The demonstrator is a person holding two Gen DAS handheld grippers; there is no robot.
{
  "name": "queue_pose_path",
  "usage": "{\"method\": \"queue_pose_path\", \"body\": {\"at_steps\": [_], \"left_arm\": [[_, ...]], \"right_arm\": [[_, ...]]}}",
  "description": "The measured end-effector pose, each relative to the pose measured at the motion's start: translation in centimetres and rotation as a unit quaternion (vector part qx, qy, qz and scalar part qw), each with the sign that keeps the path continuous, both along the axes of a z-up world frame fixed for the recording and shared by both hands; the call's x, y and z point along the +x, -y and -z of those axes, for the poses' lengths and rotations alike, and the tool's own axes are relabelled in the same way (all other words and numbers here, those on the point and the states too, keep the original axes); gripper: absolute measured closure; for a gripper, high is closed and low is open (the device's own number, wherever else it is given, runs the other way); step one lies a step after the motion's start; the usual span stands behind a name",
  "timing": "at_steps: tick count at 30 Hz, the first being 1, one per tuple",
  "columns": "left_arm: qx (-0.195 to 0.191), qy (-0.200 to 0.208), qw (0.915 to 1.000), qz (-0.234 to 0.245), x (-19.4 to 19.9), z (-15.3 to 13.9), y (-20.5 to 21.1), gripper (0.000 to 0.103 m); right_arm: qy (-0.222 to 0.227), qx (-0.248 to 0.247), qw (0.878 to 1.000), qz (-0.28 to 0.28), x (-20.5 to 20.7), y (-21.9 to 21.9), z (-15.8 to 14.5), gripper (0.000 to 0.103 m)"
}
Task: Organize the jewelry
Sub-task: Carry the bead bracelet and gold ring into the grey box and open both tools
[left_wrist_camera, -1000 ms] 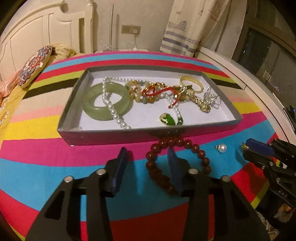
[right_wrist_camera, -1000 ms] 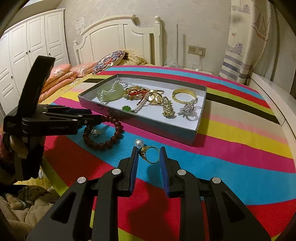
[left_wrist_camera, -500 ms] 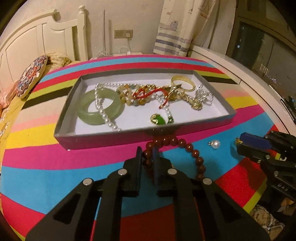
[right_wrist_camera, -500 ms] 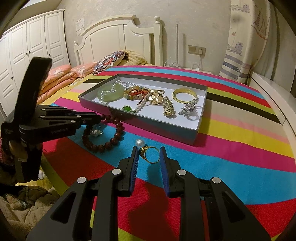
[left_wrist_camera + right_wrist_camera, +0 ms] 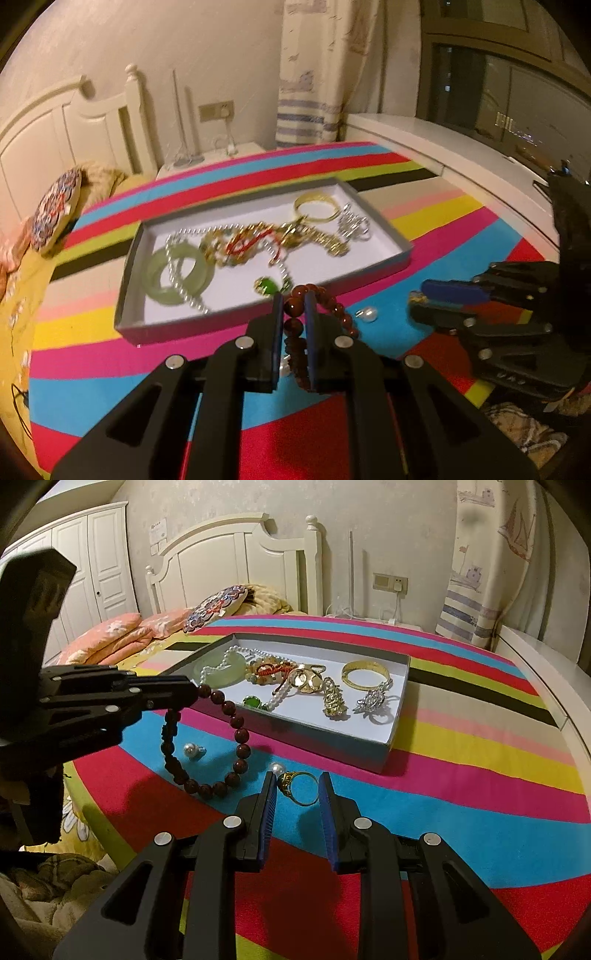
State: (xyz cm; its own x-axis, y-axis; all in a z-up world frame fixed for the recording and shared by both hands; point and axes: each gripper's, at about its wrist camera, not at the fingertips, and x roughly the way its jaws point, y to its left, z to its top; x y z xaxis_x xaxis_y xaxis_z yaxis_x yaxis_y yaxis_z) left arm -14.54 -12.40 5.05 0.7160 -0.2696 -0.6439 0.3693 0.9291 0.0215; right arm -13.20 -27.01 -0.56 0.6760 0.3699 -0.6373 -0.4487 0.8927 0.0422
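My left gripper (image 5: 294,302) is shut on a dark red bead bracelet (image 5: 334,308) and holds it lifted off the striped cloth; in the right wrist view the bracelet (image 5: 238,734) hangs from the left gripper (image 5: 192,693) next to the grey tray (image 5: 343,740). The tray (image 5: 192,326) holds a jade bangle (image 5: 179,275), a pearl string, a gold bangle (image 5: 364,672) and other pieces. My right gripper (image 5: 297,792) is open around a gold ring (image 5: 298,787) lying on the cloth.
Two loose pearl pieces (image 5: 192,750) (image 5: 276,767) lie on the cloth near the bracelet. The striped round table ends close by at the left and front. A bed with pillows (image 5: 110,638) stands behind; a window sill (image 5: 443,147) runs at the right.
My left gripper closed on the red bead bracelet and lifted it, rising and tilting toward the tray. The right gripper stayed still around the gold ring.
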Motion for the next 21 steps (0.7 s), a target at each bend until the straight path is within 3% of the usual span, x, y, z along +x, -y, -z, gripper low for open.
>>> {"method": "queue_pose_path", "body": {"at_steps": [21], "left_arm": [[0.023,0.050,0.9983,0.021,-1.0,-4.1,2.0,0.092]], "right_arm": [[0.029,-0.003,1.000,0.006,-0.1,0.2,-1.9,0.080]]}}
